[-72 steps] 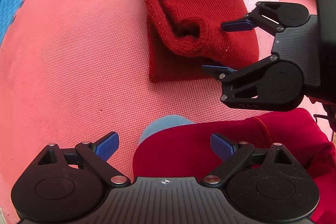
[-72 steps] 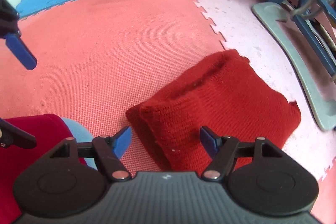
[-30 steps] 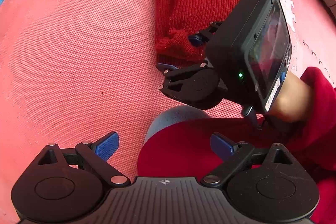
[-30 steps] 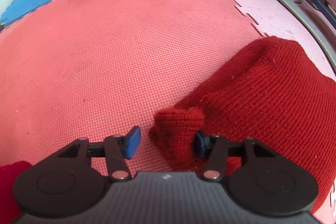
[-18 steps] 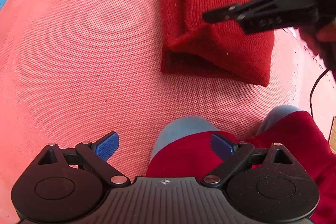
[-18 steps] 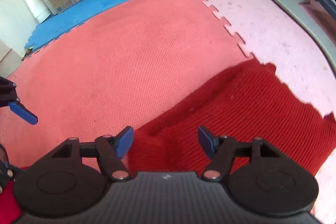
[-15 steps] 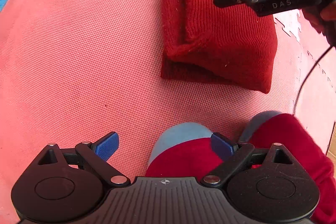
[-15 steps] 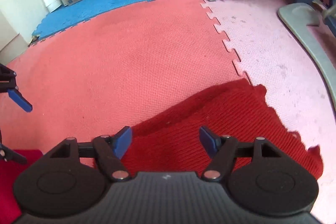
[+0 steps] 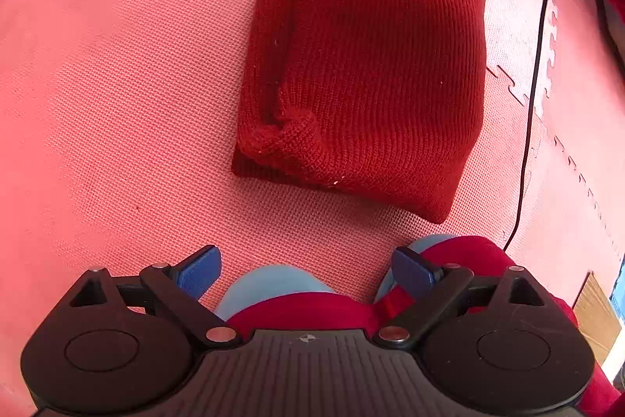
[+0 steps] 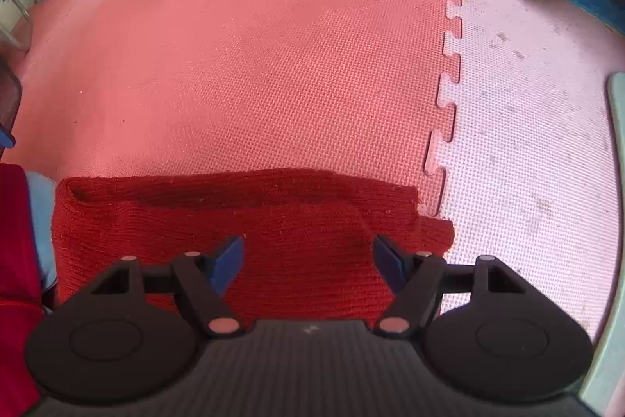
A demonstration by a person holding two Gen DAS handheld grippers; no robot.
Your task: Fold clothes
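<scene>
Lying folded on the coral-red foam floor mat [image 9: 117,73], the dark red knitted sweater [image 9: 371,73] sat as a thick rectangle, its far edge by the pale pink foam tile [image 10: 527,143] at two o'clock. The right gripper [image 10: 308,260] hung over the knit, jaws just widened, released, nothing between its blue pads [image 10: 228,260]. The left gripper [image 9: 306,270] hovered at six o'clock of the sweater, spread and empty, above the person's light-blue knees [image 9: 269,284]. A black cable [image 9: 533,85] trailed at three o'clock.
</scene>
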